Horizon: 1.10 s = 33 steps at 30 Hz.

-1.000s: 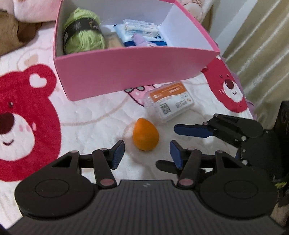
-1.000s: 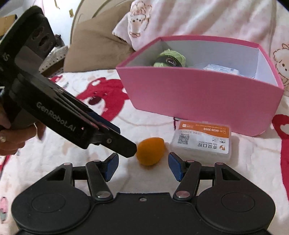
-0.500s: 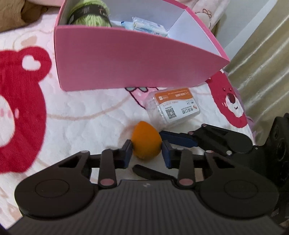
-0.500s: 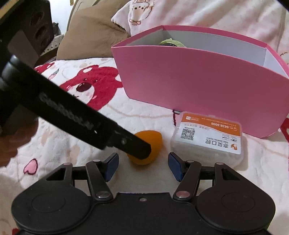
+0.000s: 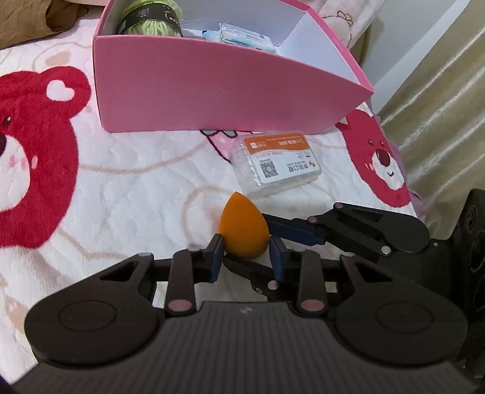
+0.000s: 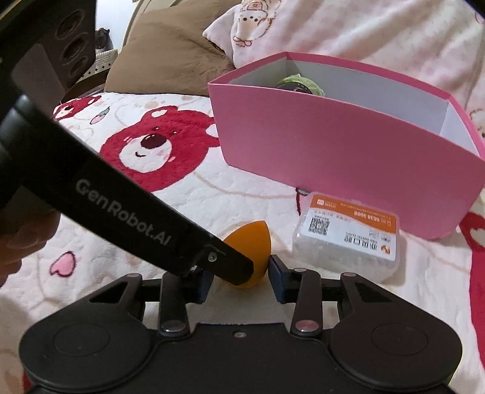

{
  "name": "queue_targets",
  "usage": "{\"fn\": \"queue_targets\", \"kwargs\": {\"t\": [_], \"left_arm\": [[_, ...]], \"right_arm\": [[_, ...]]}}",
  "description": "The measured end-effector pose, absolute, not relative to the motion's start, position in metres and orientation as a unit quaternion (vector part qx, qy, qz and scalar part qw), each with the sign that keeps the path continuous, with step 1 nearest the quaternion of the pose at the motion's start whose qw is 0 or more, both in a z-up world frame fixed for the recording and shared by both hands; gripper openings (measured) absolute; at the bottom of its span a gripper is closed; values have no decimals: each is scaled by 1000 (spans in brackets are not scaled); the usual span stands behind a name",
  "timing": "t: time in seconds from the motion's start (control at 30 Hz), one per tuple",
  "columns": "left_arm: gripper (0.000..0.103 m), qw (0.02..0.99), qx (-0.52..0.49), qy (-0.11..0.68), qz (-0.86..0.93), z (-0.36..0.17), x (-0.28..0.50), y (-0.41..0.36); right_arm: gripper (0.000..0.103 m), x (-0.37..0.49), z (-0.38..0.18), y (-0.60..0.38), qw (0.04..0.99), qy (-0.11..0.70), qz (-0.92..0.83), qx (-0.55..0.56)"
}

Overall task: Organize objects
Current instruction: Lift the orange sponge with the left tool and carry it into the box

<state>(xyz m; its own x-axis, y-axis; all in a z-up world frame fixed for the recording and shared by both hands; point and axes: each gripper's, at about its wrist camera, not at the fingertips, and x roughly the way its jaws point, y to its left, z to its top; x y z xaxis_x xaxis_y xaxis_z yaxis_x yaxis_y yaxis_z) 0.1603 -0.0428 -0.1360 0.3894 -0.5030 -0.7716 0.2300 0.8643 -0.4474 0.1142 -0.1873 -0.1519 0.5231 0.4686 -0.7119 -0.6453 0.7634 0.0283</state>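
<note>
- Left gripper [image 5: 245, 253] clamps the orange sponge [image 5: 244, 231], jaws closing.
- Right gripper [image 6: 239, 277] crowds in, closing around the same sponge.
- Clear packet [image 5: 274, 165] and pink box [image 5: 212, 91] lie just beyond.

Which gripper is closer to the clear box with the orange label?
Right. The right gripper, jaws closing around the orange sponge, is beside the clear box. The left gripper, jaws closing on the same sponge, sits farther back.

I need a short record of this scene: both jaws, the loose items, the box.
Left gripper: jaws closing, pads touching the orange sponge
Right gripper: jaws closing around the same sponge
Loose items: sponge and labelled plastic case on bear blanket
Pink box: holds green yarn and small packets
</note>
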Motion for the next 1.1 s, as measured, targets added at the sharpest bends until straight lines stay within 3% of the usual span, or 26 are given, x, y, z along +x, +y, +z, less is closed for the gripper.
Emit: {"fn": "queue_targets", "kwargs": {"t": [0.7,1.1], "left_arm": [[31,844,-118,462,-244,-66,103,-45],[31,845,-98,460,-254,14,145,-45]], "right_arm": [[43,54,-88,-186,886,335,295,-121],[43,89,-16,-186,899,306,300,-96]]}}
